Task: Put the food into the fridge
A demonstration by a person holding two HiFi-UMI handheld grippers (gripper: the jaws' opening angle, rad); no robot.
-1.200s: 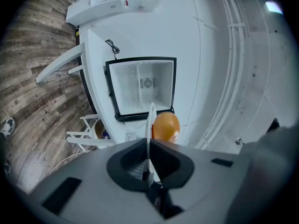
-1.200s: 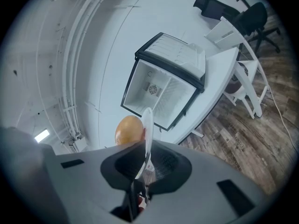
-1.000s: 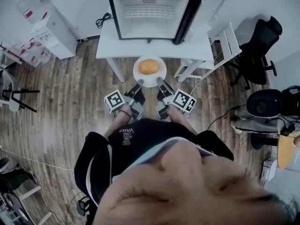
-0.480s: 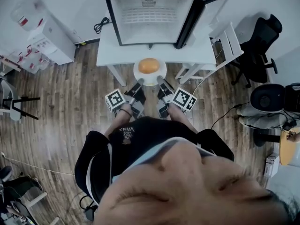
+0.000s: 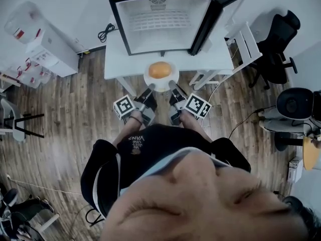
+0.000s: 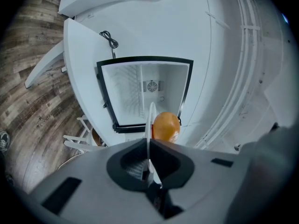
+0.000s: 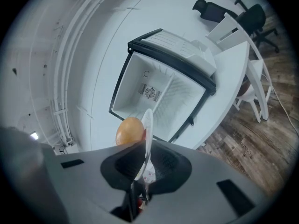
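A white plate (image 5: 161, 86) carrying a round orange food item (image 5: 160, 70) hangs in front of the white table (image 5: 118, 62). My left gripper (image 5: 150, 89) is shut on the plate's left rim and my right gripper (image 5: 172, 86) is shut on its right rim. In the left gripper view the plate (image 6: 151, 118) shows edge-on between the closed jaws of the left gripper (image 6: 148, 146), with the orange food (image 6: 165, 127) beyond. The right gripper (image 7: 144, 148) likewise pinches the plate (image 7: 147, 122) beside the food (image 7: 129, 130). The small black fridge (image 5: 159, 19) stands open on the table, its white inside bare.
The fridge door (image 5: 223, 6) swings open to the right. A white chair (image 5: 245, 44) stands by the table's right end, a black office chair (image 5: 278, 41) beyond it. A white dispenser (image 5: 42, 36) is at the left. A black cable (image 5: 104, 31) lies beside the fridge.
Both grippers have carried the plate nearer to the table and fridge, which now sit lower and larger in the head view. Both grips are unchanged.
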